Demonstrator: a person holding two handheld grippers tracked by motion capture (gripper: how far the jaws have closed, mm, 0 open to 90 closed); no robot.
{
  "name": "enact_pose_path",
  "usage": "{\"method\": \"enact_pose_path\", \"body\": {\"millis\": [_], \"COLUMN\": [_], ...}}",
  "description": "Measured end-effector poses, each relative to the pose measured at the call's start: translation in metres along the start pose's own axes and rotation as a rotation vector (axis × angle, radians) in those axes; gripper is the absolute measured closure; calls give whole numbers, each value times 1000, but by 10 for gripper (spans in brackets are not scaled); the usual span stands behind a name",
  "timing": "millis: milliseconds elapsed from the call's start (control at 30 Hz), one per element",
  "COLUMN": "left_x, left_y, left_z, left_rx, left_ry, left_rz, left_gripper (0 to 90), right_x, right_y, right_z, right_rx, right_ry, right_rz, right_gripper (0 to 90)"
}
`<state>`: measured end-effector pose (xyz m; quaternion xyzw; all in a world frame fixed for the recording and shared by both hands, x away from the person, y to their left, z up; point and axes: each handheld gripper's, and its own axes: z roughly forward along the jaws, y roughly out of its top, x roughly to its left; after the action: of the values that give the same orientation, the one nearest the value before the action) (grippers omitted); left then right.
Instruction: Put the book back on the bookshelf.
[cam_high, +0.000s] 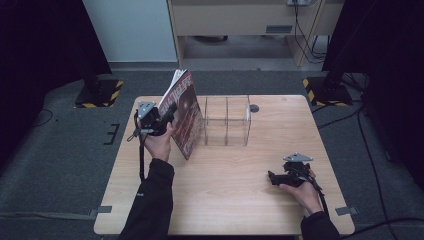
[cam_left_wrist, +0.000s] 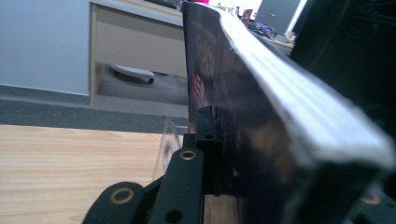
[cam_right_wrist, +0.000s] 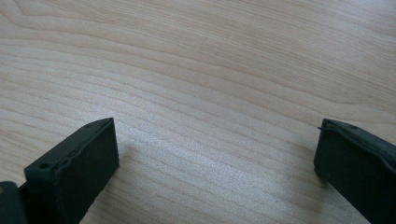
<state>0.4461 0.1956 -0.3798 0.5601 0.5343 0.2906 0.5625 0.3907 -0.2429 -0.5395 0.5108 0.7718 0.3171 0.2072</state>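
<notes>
A thick magazine (cam_high: 184, 116) with a dark red cover stands tilted on its lower edge, just left of a clear acrylic divider rack (cam_high: 227, 121) at the table's back middle. My left gripper (cam_high: 167, 119) is shut on the magazine's near edge. In the left gripper view the magazine (cam_left_wrist: 280, 121) rises between the black jaws, its page edges facing me, and a corner of the clear rack (cam_left_wrist: 169, 140) shows past it. My right gripper (cam_high: 274, 177) rests low over the table at the front right. It stands open, with bare wood between its fingertips (cam_right_wrist: 84, 163).
The wooden table (cam_high: 225, 200) has free room in its front and middle. A small round grommet (cam_high: 254, 108) sits behind the rack. Beyond the table are two stand bases with yellow-black tape (cam_high: 100, 92), a wooden desk (cam_high: 240, 20) and floor cables (cam_high: 360, 125).
</notes>
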Motion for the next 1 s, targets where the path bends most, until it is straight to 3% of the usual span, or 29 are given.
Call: {"method": "enact_pose_path", "body": {"millis": [167,300,500,633,800,1000], "left_x": [-1,-6,-7,-8,-6,-3], "left_y": [-5,-10,-15,-22,-22,-20], "left_z": [10,18,25,28,26,20], "left_rx": [-24,-41,-59,-68,-54,-40], "left_ry": [29,59,75,99,97,72], "left_rz": [0,29,30,72,96,125], "left_gripper": [838,838,838,836,822,729], "right_x": [1,1,1,1,2,2], "right_y": [0,0,0,1,1,1], "right_z": [0,1,1,1,1,1], "right_rx": [-3,-4,-3,-2,-1,-1], "right_ry": [0,-1,5,10,14,13], "right_rz": [-1,-1,-9,-12,-14,-14], "right_gripper": [3,3,3,3,3,3]}}
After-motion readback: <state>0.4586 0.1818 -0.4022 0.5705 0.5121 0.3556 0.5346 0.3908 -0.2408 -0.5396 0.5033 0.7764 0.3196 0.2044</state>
